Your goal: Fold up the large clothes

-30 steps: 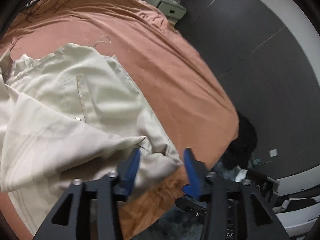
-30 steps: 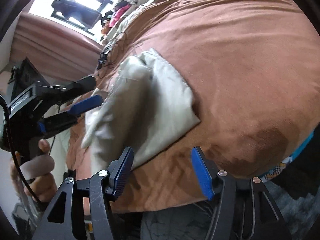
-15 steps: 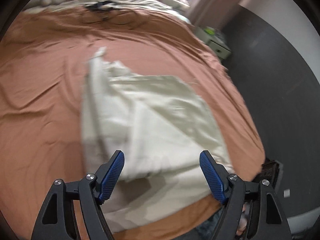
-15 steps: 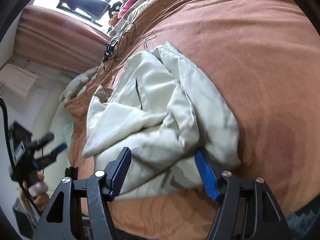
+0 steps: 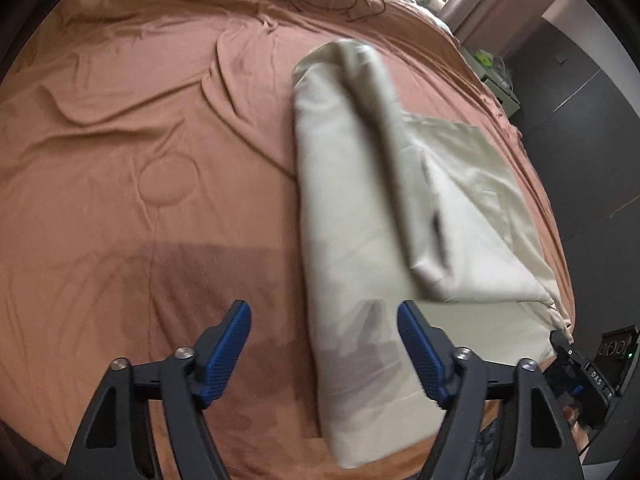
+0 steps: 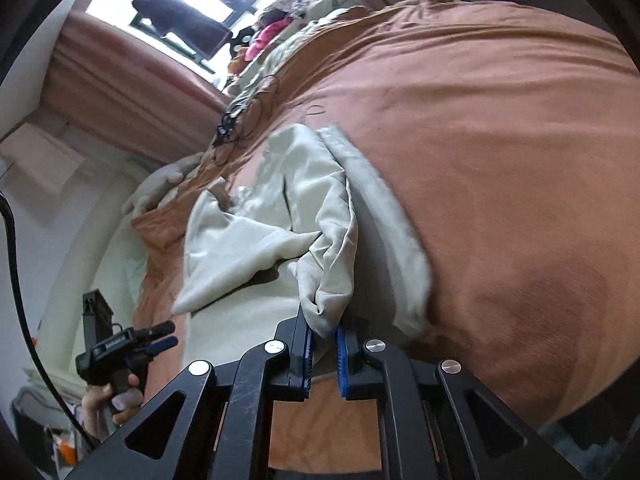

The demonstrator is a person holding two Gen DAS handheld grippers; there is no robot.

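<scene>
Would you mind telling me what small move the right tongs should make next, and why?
Probably lift and carry the pinched edge across the beige garment. The right tongs are shut on a bunched fold near the edge of the brown bedspread, while the left tongs hang open, holding nothing.

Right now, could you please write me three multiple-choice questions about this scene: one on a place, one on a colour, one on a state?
1. Where does the beige garment lie?
A. on the bed
B. on a chair
C. on the floor

2. What colour is the bedsheet?
A. white
B. rust-brown
C. green

3. How is the right gripper?
A. open above the sheet
B. shut on nothing
C. shut on a fold of the garment

Answers:
1 A, the garment is spread on the covered bed.
2 B, the sheet is rust-brown in both views.
3 C, cloth is pinched between its blue pads, while the left gripper is open.
</scene>
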